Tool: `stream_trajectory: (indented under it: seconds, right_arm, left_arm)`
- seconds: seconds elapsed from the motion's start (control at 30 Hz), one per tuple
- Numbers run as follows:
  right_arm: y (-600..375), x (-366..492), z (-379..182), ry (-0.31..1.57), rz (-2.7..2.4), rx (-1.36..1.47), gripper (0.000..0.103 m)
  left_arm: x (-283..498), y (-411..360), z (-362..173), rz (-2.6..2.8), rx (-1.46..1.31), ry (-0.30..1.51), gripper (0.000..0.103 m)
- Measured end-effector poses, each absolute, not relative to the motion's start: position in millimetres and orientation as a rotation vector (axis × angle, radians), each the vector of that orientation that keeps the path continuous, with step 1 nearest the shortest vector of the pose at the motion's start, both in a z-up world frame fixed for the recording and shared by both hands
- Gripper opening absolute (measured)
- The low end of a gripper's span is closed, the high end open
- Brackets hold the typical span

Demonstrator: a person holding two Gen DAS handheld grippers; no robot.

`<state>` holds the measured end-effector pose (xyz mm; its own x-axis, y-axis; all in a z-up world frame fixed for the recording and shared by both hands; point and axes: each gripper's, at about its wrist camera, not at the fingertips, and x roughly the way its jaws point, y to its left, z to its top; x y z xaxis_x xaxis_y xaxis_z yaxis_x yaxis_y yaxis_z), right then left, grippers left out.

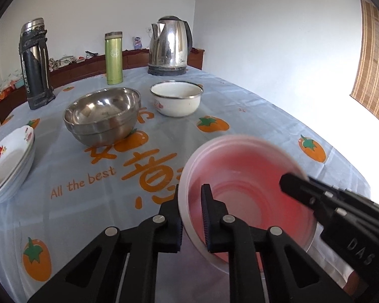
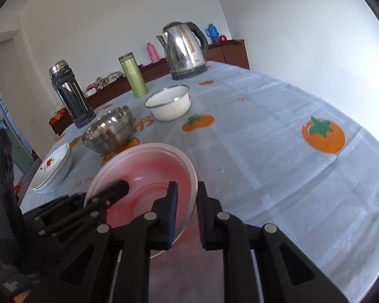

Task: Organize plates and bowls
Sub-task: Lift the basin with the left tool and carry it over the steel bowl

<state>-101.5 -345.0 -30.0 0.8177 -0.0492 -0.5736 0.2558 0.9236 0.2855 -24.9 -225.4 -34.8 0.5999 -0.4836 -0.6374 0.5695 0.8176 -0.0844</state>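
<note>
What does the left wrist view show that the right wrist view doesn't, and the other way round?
Only the left wrist view shows the bamboo blind at the window. Only the right wrist view shows the pink flask and blue flask on the far sideboard. Both show the pink bowl, with the left gripper and right gripper each closed on its rim, plus the steel bowls, white enamel bowl, flowered plates and kettle.
</note>
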Motion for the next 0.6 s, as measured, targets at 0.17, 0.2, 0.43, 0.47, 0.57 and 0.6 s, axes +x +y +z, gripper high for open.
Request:
stream_trajectory:
  seconds: [0.17, 0.2, 0.43, 0.47, 0.57, 0.6]
  right_arm:
    - [-334, -91, -9, 0.555, -0.143, 0.326, 0.014]
    - [-332, -89, -6, 0.548, -0.139, 0.319, 0.014]
    - [-318, -72, 5, 0.514, -0.107, 0.31, 0.014]
    - [-317, -68, 5, 0.513, -0.102, 0.314, 0.014]
    - [-313, -55, 9, 0.506, -0.087, 0.327, 0.015]
    - [-313, -52, 11, 0.502, -0.083, 0.328, 0.015]
  left_arm:
    - [-20, -212, -16, -0.577, 0.107, 0.637, 0.014]
    - [-19, -209, -13, -0.568, 0.103, 0.629, 0.014]
    - [-3, -194, 1, -0.526, 0.079, 0.601, 0.014]
    - [-1, -192, 4, -0.518, 0.082, 0.591, 0.014]
    - [6, -188, 11, -0.498, 0.085, 0.564, 0.014]
    - [9, -186, 14, -0.492, 0.084, 0.556, 0.014]
